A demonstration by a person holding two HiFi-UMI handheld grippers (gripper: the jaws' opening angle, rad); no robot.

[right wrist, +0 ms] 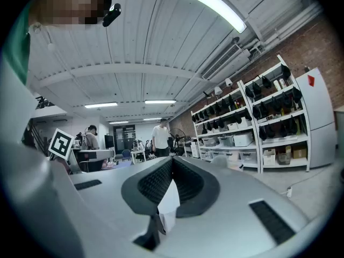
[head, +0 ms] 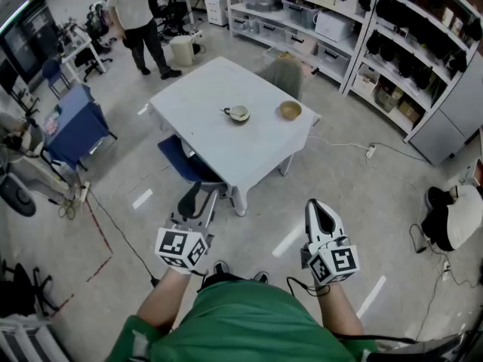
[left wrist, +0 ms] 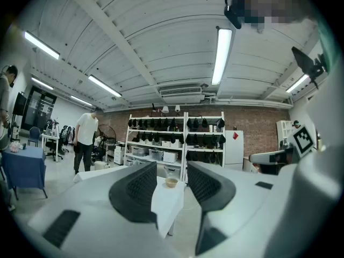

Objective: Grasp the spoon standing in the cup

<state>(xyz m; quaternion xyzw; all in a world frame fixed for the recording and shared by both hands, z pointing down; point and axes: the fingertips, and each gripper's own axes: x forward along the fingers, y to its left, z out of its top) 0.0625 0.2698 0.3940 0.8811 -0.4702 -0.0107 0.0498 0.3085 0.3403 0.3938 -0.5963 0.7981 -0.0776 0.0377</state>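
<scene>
- Head view: approach step, no reach begun. The cup [head: 238, 113] stands mid-desk [head: 226, 153] with the spoon [head: 227, 111] in it, handle leaning out to the left. A tan bowl [head: 290, 110] sits just to its right.
- Both tongs hang low in front of the body, well apart from the desk, with open floor between.
- Left tongs [head: 198, 200]: jaws apart, nothing between them.
- Right tongs [head: 318, 207]: jaws fully together, nothing held.
- Next move, my read: walk up to the desk and bring one pair over the cup. If it's the right pair, open it first. Line the jaws up on either side of the spoon handle above the rim, then close. The handle is thin and tilted, so a bad approach could knock the cup.
- Only the head view shows cup and spoon. It also gives the layout: shelves [head: 317, 21] behind the desk, and a person [head: 134, 10] standing far off to the left.
- Left gripper view: shows the gap between the jaws directly. The far desk edge and bowl sit framed in that gap. The cup doesn't show, probably hidden behind the left jaw.
- Right gripper view: confirms the pads meet at the tips. Only a white sliver shows under them, likely the desk, with no cup, spoon or bowl.
</scene>
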